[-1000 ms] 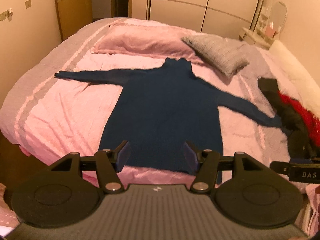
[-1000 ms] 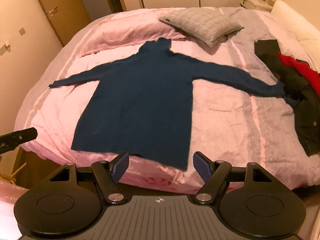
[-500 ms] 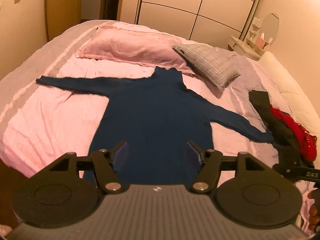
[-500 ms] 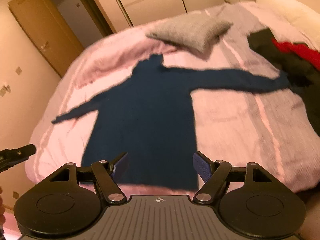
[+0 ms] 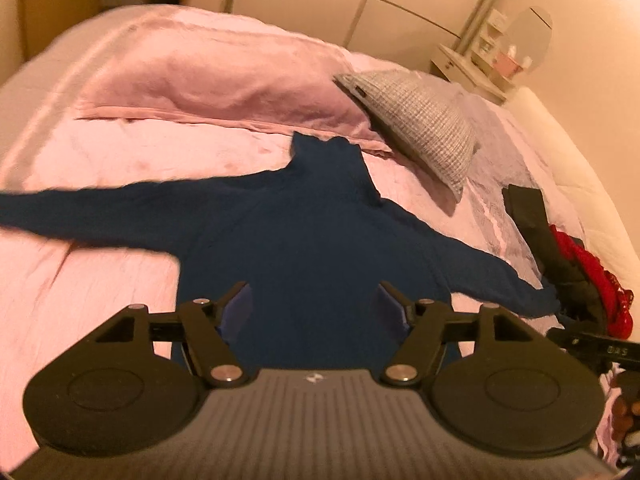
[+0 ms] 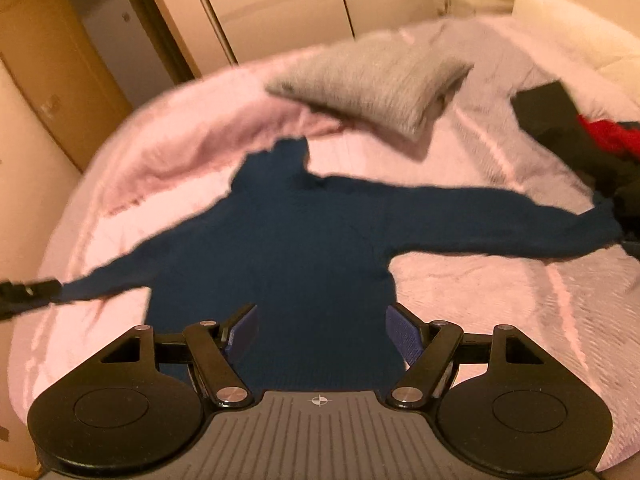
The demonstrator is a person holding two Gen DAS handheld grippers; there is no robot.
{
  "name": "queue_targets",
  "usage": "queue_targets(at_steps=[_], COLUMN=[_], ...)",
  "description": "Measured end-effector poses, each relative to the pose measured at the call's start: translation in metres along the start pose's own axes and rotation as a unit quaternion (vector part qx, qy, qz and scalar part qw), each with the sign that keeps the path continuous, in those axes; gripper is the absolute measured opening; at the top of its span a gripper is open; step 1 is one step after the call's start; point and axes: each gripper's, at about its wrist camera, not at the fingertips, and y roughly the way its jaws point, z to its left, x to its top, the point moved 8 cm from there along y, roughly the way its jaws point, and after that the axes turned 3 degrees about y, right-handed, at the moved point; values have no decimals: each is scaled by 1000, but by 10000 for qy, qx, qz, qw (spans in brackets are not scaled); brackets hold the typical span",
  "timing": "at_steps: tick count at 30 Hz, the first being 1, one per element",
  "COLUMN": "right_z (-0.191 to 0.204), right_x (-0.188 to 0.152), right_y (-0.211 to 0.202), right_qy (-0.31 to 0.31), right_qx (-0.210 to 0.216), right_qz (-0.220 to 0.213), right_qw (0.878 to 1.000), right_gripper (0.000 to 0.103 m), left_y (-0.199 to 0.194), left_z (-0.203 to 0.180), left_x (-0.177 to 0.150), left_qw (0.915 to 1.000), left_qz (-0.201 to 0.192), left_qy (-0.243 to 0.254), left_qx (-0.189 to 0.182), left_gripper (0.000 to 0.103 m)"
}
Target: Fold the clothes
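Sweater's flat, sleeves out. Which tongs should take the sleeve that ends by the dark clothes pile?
Probably the right tongs: they are open with nothing between them, and that sleeve of the blue sweater and the clothes pile lie on their side.

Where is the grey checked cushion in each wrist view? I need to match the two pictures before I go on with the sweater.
Left wrist view: the grey checked cushion lies upper right of centre, right of the pink pillow.
Right wrist view: the cushion lies top centre, blurred, above the sweater's right sleeve.
Shared landmark: the collar of the navy sweater points up at the cushion's near corner in both.
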Motion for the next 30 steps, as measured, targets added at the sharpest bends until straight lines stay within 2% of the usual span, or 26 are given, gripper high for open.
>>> queue_targets(at_steps=[8, 12, 15, 16, 17, 19, 26, 30], right_z=[-15, -23, -30, -33, -36, -43, -52, -45], right_x=[36, 59, 82, 91, 99, 115, 186, 229], right_y=[118, 168, 203, 216, 229, 257, 358, 402], right_qy=[537, 458, 291, 232, 187, 187, 434, 455], right_qx=[28, 53, 106, 133, 173, 334, 1137, 1402], right_qz=[605, 780, 810, 814, 824, 875, 832, 735], right_qw=[9967, 9959, 9962, 9963, 9963, 9954, 9891, 9863], right_gripper=[74, 74, 73, 72, 66, 60, 60, 60], left_y=[127, 177, 215, 228, 240, 268, 356, 393], left_z=[46, 57, 63, 64, 66, 72, 87, 85], left_x=[74, 93, 109, 115, 119, 129, 159, 177], left_qw=[9982, 9975, 9966, 9962, 9959, 9955, 9965, 9957], left_qz=[351, 430, 451, 420, 408, 398, 495, 511], left_qy=[437, 362, 493, 557, 577, 575, 178, -109], left_qx=[-236, -432, -489, -526, -561, -635, -648, -761], left_gripper=[64, 64, 64, 64, 64, 63, 61, 61])
